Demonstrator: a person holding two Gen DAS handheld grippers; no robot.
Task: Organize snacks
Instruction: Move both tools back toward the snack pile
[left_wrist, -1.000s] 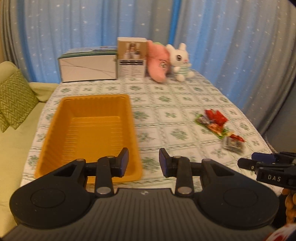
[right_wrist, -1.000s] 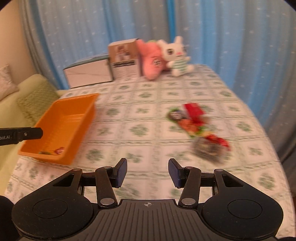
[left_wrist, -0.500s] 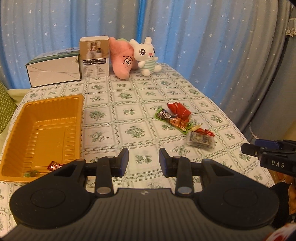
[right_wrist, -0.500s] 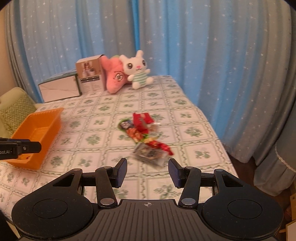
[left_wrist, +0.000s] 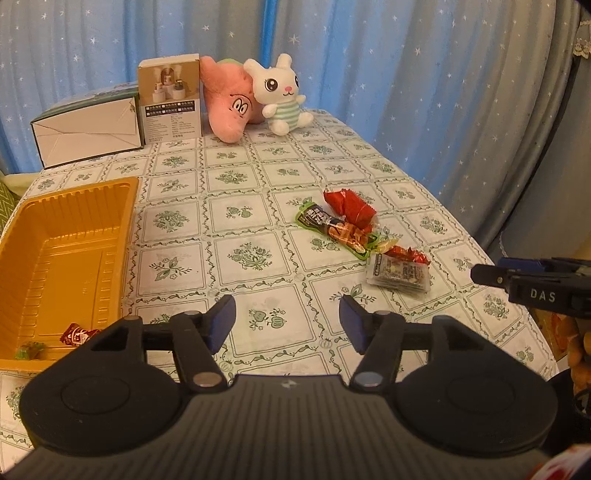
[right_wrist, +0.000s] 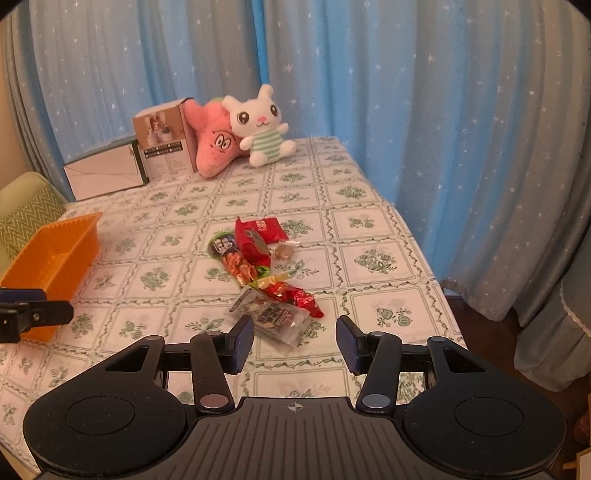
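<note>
Jaws: left gripper (left_wrist: 287, 320) is opening, nothing between the pads, only tablecloth (left_wrist: 255, 254) under them. Right gripper (right_wrist: 295, 343) is spread, also empty; the near corner of the clear-wrapped packet (right_wrist: 275, 316) lies just ahead of its gap, no contact.

Snacks sit in a loose pile mid-table, toward the right edge: red pouch (right_wrist: 258, 232) at the far end, long green-edged packet (right_wrist: 232, 254) beside it and partly tucked under it, a small brown wrapped sweet (right_wrist: 283, 252) just right of the pouch, red foil candy (right_wrist: 295, 295) overlapping the clear packet's far edge. Orange plastic tray (left_wrist: 66, 254) is at the left, well apart from the pile; two small wrapped pieces (left_wrist: 75, 332) already lie in its near end.

Handling, my read:
- All light, soft film packs. Nothing stiff to clamp on; wrappers will crumple and slide on the cloth.
- Glossy film is probably slippery. Bite on a sealed end or a raised edge, not the flat face.
- Clear packet is nearest the right gripper and lies flat; take the near crimped corner.
- Foil candy on top may drag along. Pull the packet away low, or take the candy first by a twisted end.
- Contents look crushable; use a light pinch.
</note>
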